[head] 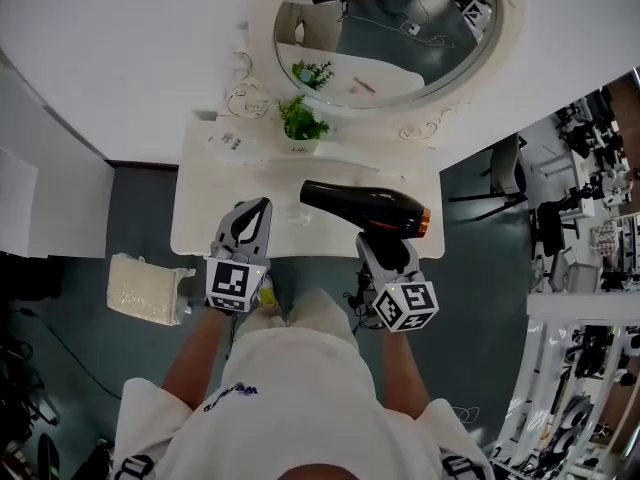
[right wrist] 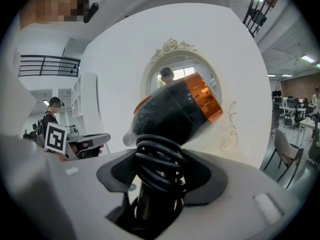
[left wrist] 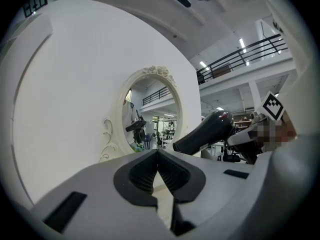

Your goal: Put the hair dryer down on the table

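Two things are worrying me here. The right tongs (head: 388, 253) are clamping the handle of the glossy black hair dryer with the orange ring at its back end (head: 365, 208), but they're gripping through the black cord coiled round that handle (right wrist: 159, 166). I'm guessing those springy loops could be letting the handle twist or slide while it's going down. Also, the barrel is lying level and sticking out sideways toward the left tongs (head: 250, 223), so the weight is sitting off to one side of the grip. If it's being set too near the front edge of the white vanity counter (head: 200, 223), it might be rolling off once it's released. Right now the dryer is hanging over the front right part of the counter, well short of the small green plant in its white pot (head: 300, 126); whether it's touching the top yet I can't tell. The left tongs are pressed together with nothing in them, hovering beside the nozzle.
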Demonstrator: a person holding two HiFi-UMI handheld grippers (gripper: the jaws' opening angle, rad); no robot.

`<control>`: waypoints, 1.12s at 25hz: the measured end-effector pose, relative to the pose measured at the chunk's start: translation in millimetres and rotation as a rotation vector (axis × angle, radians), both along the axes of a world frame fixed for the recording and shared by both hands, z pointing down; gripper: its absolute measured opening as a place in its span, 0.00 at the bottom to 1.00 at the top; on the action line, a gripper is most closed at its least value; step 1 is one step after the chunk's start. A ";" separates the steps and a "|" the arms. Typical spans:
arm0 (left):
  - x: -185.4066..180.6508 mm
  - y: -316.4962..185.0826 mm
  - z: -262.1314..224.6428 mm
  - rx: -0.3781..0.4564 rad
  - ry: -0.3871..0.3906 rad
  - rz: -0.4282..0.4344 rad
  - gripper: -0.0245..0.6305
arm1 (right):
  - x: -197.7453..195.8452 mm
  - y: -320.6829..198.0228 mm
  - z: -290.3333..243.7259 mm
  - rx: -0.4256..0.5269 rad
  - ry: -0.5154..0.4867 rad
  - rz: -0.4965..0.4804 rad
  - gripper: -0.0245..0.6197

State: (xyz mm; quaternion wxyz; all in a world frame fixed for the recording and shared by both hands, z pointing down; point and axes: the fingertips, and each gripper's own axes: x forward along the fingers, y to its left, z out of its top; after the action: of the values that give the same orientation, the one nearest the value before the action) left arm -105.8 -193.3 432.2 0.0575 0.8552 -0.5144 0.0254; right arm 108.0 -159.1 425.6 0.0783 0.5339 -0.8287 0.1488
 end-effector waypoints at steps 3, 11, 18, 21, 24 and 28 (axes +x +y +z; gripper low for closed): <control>1.4 -4.8 2.9 -0.007 0.018 -0.007 0.05 | 3.0 -6.2 7.2 -0.002 0.000 0.010 0.46; 13.5 -20.6 24.1 -0.020 0.018 -0.016 0.05 | 15.2 -22.3 33.1 -0.020 -0.019 0.011 0.46; 28.4 -35.4 38.6 -0.031 0.048 0.000 0.05 | 21.2 -38.3 56.8 -0.049 -0.035 0.003 0.46; 32.9 -39.4 47.0 -0.035 0.025 -0.005 0.05 | 23.7 -42.8 69.2 -0.066 -0.044 0.004 0.46; 33.6 -45.7 55.3 -0.047 0.032 -0.017 0.05 | 25.9 -49.1 79.5 -0.078 -0.050 0.007 0.46; 35.4 -51.5 65.4 -0.057 0.022 -0.014 0.05 | 27.6 -55.8 93.5 -0.103 -0.052 0.013 0.46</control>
State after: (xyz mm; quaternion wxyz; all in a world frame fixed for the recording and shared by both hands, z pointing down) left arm -70.4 -244.9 497.6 0.0875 0.8498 -0.5190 0.0303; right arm 135.7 -214.9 519.0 0.0830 0.5305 -0.8182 0.2056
